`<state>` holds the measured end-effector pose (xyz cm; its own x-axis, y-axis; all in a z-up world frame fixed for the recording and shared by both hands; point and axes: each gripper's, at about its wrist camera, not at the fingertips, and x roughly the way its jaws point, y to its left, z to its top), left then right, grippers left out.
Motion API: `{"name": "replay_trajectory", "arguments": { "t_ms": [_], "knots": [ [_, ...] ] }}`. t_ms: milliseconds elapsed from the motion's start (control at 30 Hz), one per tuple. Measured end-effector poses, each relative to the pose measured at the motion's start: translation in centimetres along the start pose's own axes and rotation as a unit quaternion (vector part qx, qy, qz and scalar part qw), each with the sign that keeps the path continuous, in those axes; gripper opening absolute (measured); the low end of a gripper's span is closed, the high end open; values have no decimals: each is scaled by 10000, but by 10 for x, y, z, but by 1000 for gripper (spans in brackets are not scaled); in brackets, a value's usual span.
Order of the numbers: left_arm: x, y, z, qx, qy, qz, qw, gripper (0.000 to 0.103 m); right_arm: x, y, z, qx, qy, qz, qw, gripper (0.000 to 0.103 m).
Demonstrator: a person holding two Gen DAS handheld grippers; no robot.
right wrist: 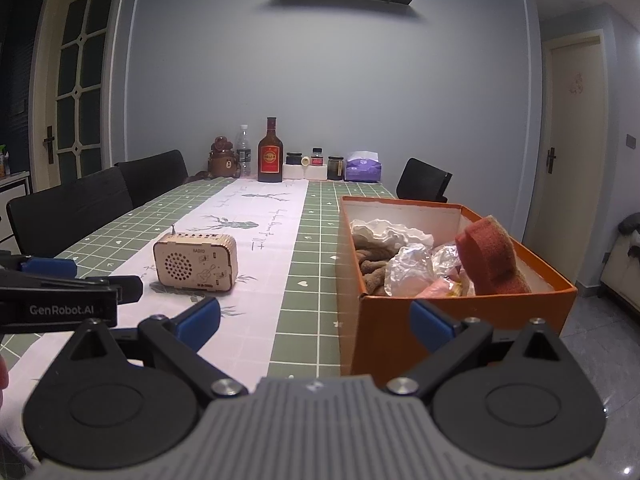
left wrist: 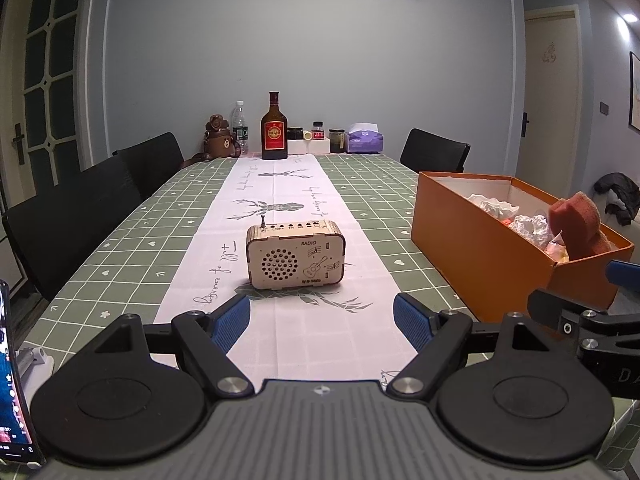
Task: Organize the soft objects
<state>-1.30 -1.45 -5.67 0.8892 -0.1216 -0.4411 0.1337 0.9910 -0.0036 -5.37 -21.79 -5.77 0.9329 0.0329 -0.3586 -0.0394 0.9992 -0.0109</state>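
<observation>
An orange box [left wrist: 476, 248] [right wrist: 456, 316] stands on the right side of the table. Inside it lie a rust-red sponge [right wrist: 490, 258] [left wrist: 576, 224], crumpled white and silvery wrap [right wrist: 404, 270], and a brown cloth [right wrist: 370, 262]. My left gripper [left wrist: 322, 322] is open and holds nothing; it hovers over the white runner, short of a wooden radio [left wrist: 295, 255]. My right gripper [right wrist: 316, 322] is open too, level with the box's near left corner. Each gripper shows at the edge of the other's view.
The wooden radio [right wrist: 196, 262] sits mid-table on the runner. At the far end stand a dark bottle [left wrist: 274, 130], a water bottle [left wrist: 239, 128], a bear figure [left wrist: 218, 138], jars and a purple tissue pack [left wrist: 365, 140]. Black chairs [left wrist: 72, 216] line the left side. A phone [left wrist: 12, 380] is at the near left.
</observation>
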Motion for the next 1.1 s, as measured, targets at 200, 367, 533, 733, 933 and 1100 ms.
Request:
{"name": "replay_trajectory", "arguments": {
  "t_ms": [200, 367, 533, 733, 933, 1100],
  "knots": [
    [0, -1, 0, -1, 36, 53, 10000, 95, 0, 0, -1, 0, 12, 33, 10000, 99],
    [0, -1, 1, -13, 40, 97, 9999, 95, 1, -1, -1, -9, 28, 50, 10000, 99],
    [0, -3, 1, 2, 69, 132, 9999, 95, 0, 0, -1, -32, 23, 64, 10000, 99],
    [0, -2, 1, -12, 72, 167, 9998, 95, 1, 0, -1, -34, 37, 61, 10000, 99],
    [0, -2, 1, -12, 70, 167, 9998, 95, 1, 1, 0, -70, 24, 94, 9999, 99],
    [-1, -2, 1, -1, 69, 182, 9998, 95, 1, 0, -1, -62, 22, 94, 9999, 99]
  ]
}}
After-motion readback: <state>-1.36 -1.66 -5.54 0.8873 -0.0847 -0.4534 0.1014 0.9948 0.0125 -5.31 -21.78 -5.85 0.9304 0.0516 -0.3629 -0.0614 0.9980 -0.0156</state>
